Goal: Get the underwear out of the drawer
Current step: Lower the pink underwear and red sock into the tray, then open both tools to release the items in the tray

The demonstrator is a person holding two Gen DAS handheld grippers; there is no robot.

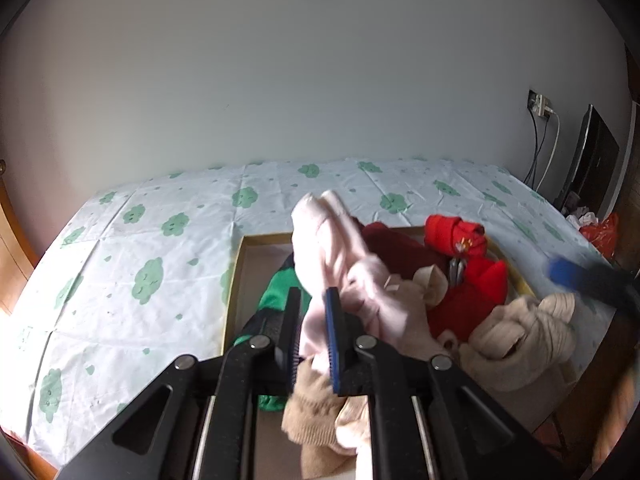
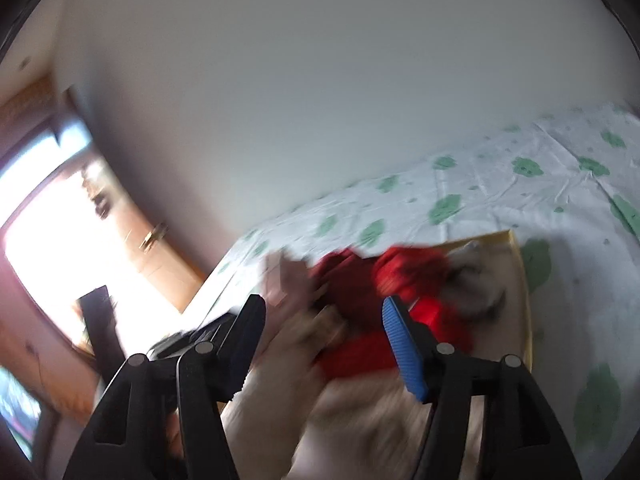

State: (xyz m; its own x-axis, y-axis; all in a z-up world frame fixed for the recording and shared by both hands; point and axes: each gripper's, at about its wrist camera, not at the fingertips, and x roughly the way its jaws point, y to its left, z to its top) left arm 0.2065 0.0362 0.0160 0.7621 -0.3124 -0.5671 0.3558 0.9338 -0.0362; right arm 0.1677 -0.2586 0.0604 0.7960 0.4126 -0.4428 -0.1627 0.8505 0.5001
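Note:
My left gripper (image 1: 314,304) is shut on a pale pink piece of underwear (image 1: 340,248), lifted above the open drawer (image 1: 240,268) that lies on the bed. The drawer holds red (image 1: 468,280), dark red (image 1: 400,248), beige (image 1: 520,336), tan (image 1: 316,412) and green (image 1: 276,296) garments. In the blurred right wrist view my right gripper (image 2: 324,316) is open and empty above the red (image 2: 404,272) and beige clothes. Its blue fingertip (image 1: 564,272) shows at the right edge of the left wrist view.
The drawer rests on a white bedsheet with green clouds (image 1: 148,276). A pale wall stands behind the bed. A wall socket with cables (image 1: 540,108) and a dark screen (image 1: 592,156) are at the right. A bright window and wooden door (image 2: 160,240) are at the left.

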